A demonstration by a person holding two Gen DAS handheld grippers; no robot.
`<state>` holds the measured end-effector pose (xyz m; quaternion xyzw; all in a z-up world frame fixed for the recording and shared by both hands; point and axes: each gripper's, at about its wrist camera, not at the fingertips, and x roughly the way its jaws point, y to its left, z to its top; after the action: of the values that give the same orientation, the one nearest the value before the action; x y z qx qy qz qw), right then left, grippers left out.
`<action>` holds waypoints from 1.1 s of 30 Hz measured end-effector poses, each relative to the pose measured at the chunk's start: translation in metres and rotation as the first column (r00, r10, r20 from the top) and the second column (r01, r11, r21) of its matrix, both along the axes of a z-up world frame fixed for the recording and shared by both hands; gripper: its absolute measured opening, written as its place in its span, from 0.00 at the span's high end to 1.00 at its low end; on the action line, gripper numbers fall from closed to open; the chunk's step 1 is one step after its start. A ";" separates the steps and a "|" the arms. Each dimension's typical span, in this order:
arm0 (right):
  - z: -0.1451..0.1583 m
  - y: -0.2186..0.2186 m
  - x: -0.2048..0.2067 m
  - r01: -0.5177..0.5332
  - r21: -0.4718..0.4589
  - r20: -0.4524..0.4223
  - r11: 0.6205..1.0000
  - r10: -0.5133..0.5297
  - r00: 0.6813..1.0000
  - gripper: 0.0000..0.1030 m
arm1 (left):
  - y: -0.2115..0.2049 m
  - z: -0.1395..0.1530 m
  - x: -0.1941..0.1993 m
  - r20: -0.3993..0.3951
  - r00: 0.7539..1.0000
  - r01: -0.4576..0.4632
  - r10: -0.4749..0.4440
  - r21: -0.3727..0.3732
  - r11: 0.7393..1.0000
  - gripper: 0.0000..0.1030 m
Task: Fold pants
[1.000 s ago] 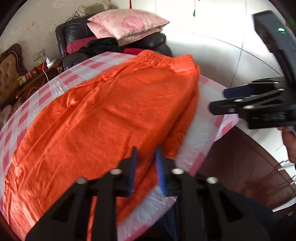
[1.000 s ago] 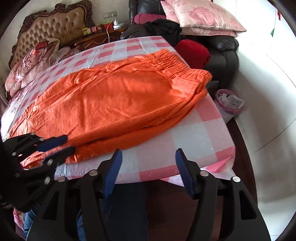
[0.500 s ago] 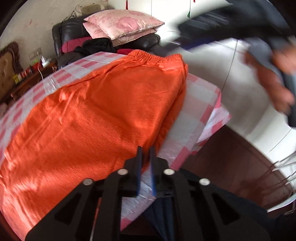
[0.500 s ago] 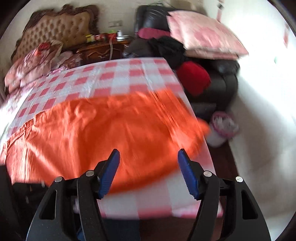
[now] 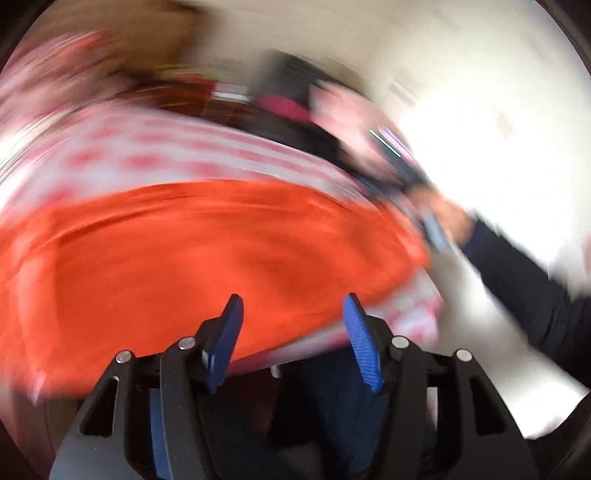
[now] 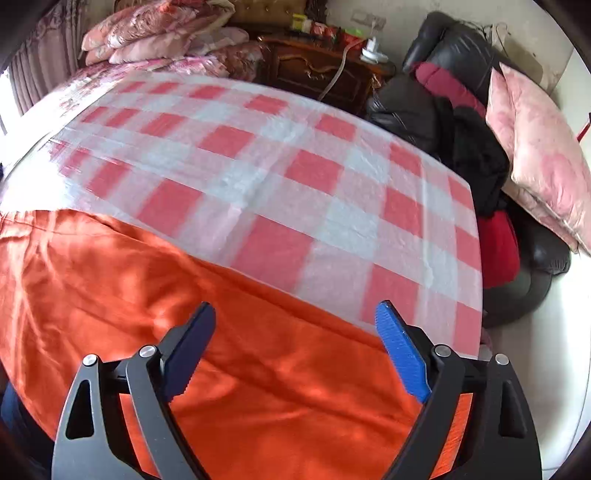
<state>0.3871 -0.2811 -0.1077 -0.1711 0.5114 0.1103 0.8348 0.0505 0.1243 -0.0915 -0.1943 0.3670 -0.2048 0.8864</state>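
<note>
The orange pants lie flat on the pink-and-white checked tablecloth. My right gripper hovers over the pants near their far edge; its jaws are opening wide and nothing is between them. The left wrist view is heavily blurred: the orange pants fill its middle. My left gripper hangs over their near edge, jaws opening, with no cloth pinched between the blue pads. A hand and dark sleeve with the other gripper reach in from the right of that view.
Past the table's far side stand a dark wooden cabinet, a black sofa with dark and red clothes and a pink pillow. Folded pink bedding lies at the back left. White floor shows to the right.
My left gripper's jaws went from nearly shut to apart, and its view swung sharply. My right gripper moved from the table's front edge to above the pants, rolled, and widened.
</note>
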 end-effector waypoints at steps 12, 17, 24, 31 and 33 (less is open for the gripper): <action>-0.035 -0.064 0.007 0.139 0.060 -0.069 0.988 -0.135 0.988 0.15 | 0.242 -0.161 -0.073 -0.372 0.843 -0.535 0.388 -0.652 0.537 0.32; -0.036 -0.066 0.004 0.172 0.070 -0.063 0.983 -0.168 0.984 0.14 | 0.258 -0.194 -0.049 -0.324 0.875 -0.467 0.360 -0.761 0.451 0.31; -0.036 -0.064 0.007 0.205 0.045 -0.056 0.978 -0.203 0.978 0.12 | 0.260 -0.197 -0.029 -0.223 0.924 -0.348 0.310 -0.825 0.444 0.72; -0.035 -0.060 0.000 0.224 0.011 -0.005 0.974 -0.224 0.975 0.12 | 0.261 -0.137 -0.041 -0.283 0.900 -0.437 0.333 -0.613 0.659 0.83; -0.034 -0.056 -0.002 0.218 -0.013 0.020 0.976 -0.218 0.976 0.12 | 0.258 -0.119 -0.038 -0.329 0.878 -0.476 0.348 -0.524 0.707 0.84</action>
<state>0.3847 -0.3369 -0.1421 -0.1214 0.5200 0.0127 0.8454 0.0124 0.3824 -0.2103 -0.5569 0.3212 -0.0831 0.7614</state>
